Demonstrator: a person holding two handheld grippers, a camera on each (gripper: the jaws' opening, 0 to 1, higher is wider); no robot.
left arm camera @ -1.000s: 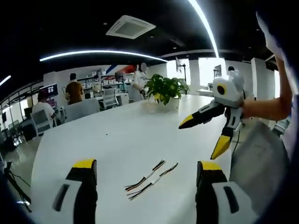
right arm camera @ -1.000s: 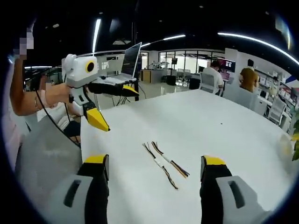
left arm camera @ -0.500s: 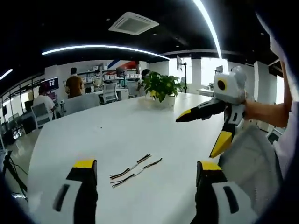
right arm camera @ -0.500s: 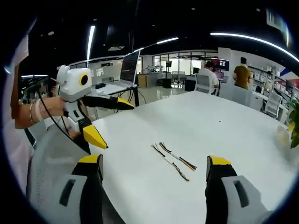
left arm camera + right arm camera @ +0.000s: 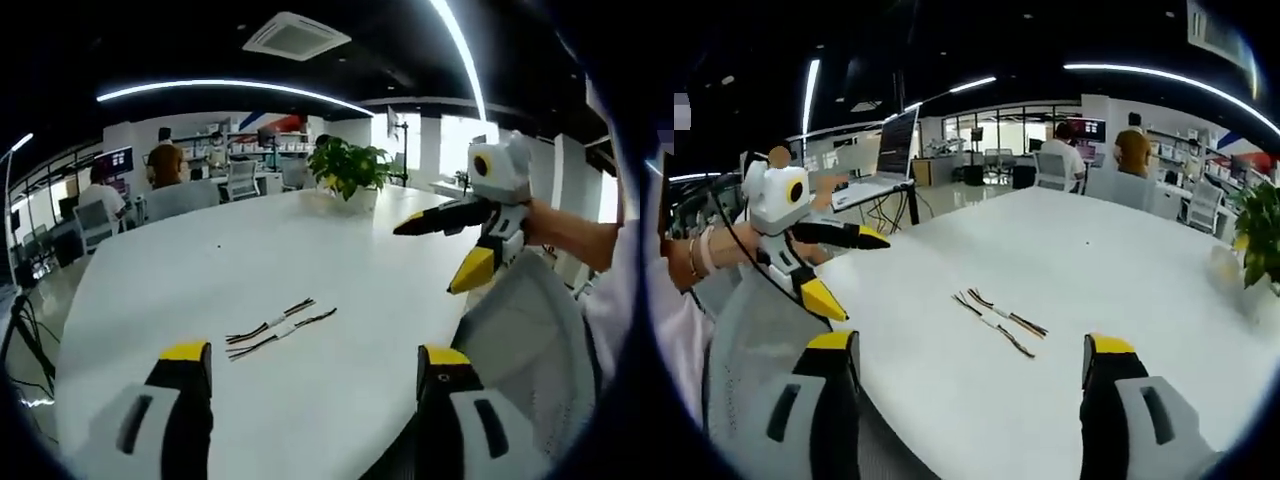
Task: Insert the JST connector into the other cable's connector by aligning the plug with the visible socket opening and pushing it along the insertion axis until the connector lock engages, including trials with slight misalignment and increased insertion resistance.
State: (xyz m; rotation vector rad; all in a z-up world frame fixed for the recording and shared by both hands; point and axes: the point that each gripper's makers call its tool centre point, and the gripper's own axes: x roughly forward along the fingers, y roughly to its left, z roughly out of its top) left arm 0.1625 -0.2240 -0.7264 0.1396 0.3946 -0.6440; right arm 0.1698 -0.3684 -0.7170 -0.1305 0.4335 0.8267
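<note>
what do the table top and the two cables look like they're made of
Table: looks like smooth white laminate or painted board, with a soft sheen from the ceiling lights. Cables: thin bundles of insulated wire, dark with some yellow and red, each with a pale, likely plastic connector mid-length; too small to tell more.

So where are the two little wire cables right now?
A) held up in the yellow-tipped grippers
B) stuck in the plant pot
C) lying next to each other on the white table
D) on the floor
C: the two cables lie side by side on the white table, and both the left gripper and the right gripper are open and hold nothing.
</note>
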